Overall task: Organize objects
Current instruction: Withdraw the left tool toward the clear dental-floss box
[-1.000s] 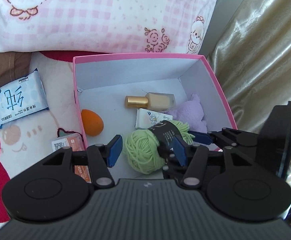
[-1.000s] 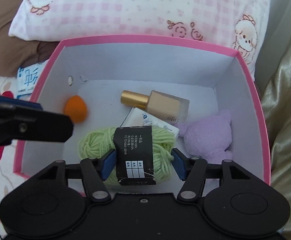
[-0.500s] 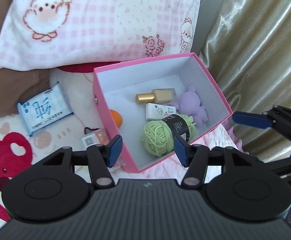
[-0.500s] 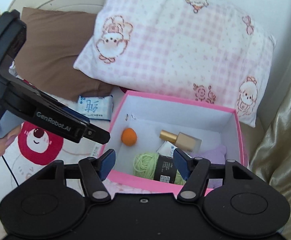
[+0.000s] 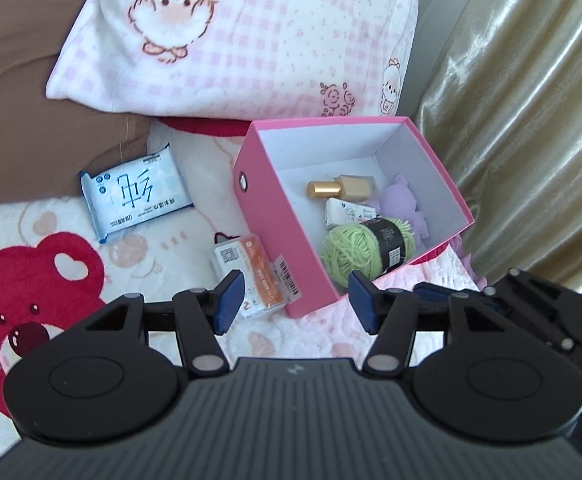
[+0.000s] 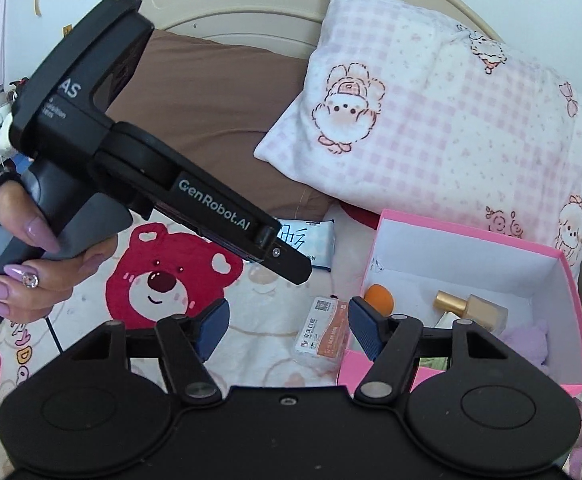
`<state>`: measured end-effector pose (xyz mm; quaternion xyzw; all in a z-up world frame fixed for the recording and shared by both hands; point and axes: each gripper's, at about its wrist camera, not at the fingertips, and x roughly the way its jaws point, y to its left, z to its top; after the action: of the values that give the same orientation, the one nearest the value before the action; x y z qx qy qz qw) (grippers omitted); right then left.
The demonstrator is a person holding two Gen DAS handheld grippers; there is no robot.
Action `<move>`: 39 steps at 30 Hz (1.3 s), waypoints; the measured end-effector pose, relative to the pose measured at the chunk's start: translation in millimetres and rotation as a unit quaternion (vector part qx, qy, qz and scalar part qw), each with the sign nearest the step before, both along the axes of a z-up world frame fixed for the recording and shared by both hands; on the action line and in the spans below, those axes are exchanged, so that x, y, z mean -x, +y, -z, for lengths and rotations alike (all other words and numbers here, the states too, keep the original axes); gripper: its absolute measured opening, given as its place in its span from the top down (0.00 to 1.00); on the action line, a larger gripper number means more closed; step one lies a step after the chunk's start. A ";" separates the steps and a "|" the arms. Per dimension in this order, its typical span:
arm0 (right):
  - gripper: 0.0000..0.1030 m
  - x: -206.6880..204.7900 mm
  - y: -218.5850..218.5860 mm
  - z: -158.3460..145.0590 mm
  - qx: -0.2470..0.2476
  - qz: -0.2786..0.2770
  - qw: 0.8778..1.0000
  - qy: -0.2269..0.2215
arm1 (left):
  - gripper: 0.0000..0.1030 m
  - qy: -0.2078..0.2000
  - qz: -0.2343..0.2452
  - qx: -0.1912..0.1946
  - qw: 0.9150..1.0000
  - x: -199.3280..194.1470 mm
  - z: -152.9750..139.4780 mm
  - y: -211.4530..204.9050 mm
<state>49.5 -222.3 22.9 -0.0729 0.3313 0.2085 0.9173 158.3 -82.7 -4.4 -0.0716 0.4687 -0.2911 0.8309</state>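
Left gripper [image 5: 295, 300], blue pads spread wide and empty, hovering above the orange-and-white flat packet [image 5: 251, 274] lying just beside the pink cardboard box [image 5: 287, 236]. Right gripper [image 6: 287, 326] equally wide, nothing held, near the same packet [image 6: 323, 332]. Probably lining up the next pick. Inside the box: green yarn ball with black label [image 5: 361, 248], gold-capped glass bottle [image 5: 345, 187], purple plush toy [image 5: 403, 208], orange sponge [image 6: 379, 298]. Farther off on the bear-print blanket [image 5: 23, 264], blue tissue pack [image 5: 133, 196], not yet stowed.
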 end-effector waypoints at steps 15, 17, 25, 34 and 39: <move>0.33 -20.5 39.6 109.9 -0.030 0.111 0.993 0.008 | 0.47 0.005 0.057 -0.005 0.998 -41.0 96.6 12.4; 0.35 -22.9 40.1 124.5 -0.029 0.115 0.993 -0.001 | 0.47 -0.002 0.067 -0.007 0.998 -52.3 107.1 11.3; 0.46 -31.6 37.8 166.1 -0.041 0.116 0.992 -0.015 | 0.48 -0.008 0.091 0.028 0.995 -92.9 131.3 0.8; 0.46 -43.3 31.8 176.7 -0.046 0.132 0.990 0.020 | 0.48 0.026 0.104 0.053 0.993 -123.0 150.8 -19.7; 0.46 -45.5 26.7 178.4 -0.044 0.135 0.990 0.026 | 0.46 0.016 0.130 0.053 0.990 -112.2 152.3 -20.5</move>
<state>95.0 -195.6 -155.5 0.0183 0.3527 0.0988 0.9303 270.6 -103.2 -156.7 -0.0589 0.4708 -0.4197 0.7738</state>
